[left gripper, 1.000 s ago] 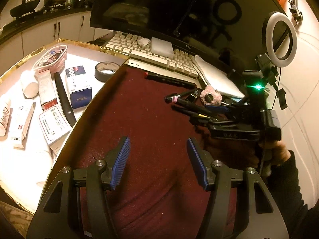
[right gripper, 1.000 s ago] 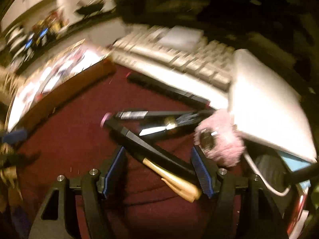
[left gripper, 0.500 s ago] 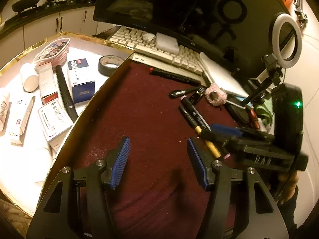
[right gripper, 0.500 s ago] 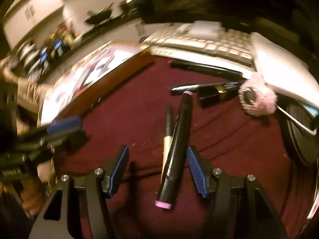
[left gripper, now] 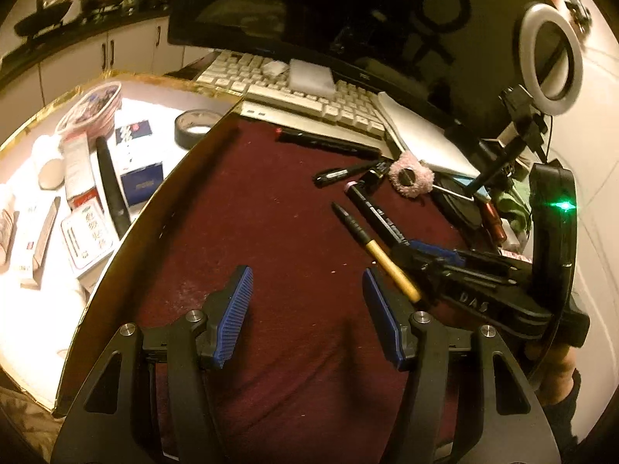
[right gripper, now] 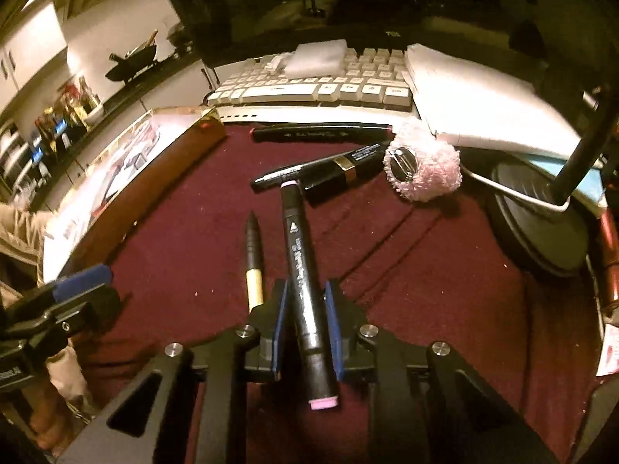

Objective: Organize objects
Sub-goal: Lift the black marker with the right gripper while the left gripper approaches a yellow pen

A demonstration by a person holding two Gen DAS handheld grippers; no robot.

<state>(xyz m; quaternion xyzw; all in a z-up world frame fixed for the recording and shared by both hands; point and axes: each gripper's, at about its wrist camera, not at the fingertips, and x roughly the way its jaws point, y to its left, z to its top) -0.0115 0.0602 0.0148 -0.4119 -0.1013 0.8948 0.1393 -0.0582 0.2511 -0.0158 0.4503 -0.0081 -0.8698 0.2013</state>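
Note:
My right gripper (right gripper: pixel 305 294) is shut on a black marker with pink ends (right gripper: pixel 301 266) lying on the dark red cloth (right gripper: pixel 425 290). A black and yellow pen (right gripper: pixel 254 259) lies just left of it. The left wrist view shows the same marker (left gripper: pixel 373 212), the pen (left gripper: pixel 371 249) and the right gripper (left gripper: pixel 418 255). My left gripper (left gripper: pixel 305 301) is open and empty above the cloth, near its front. A black pen (right gripper: pixel 309 170), a lipstick tube (right gripper: pixel 348 166), a red-ended marker (right gripper: pixel 321 131) and a pink fluffy ring (right gripper: pixel 425 166) lie farther back.
A white keyboard (left gripper: pixel 301 92) and a monitor (left gripper: pixel 348 11) stand behind the cloth. A white notepad (left gripper: pixel 421 135) lies at the back right. Boxes (left gripper: pixel 139 154), a tape roll (left gripper: pixel 193 125) and a bowl (left gripper: pixel 91 110) crowd the white table at left. A ring light (left gripper: pixel 549 50) stands at right.
My right gripper has swung round along the pink-ended marker and closed on it. The left gripper has stayed open, almost still.

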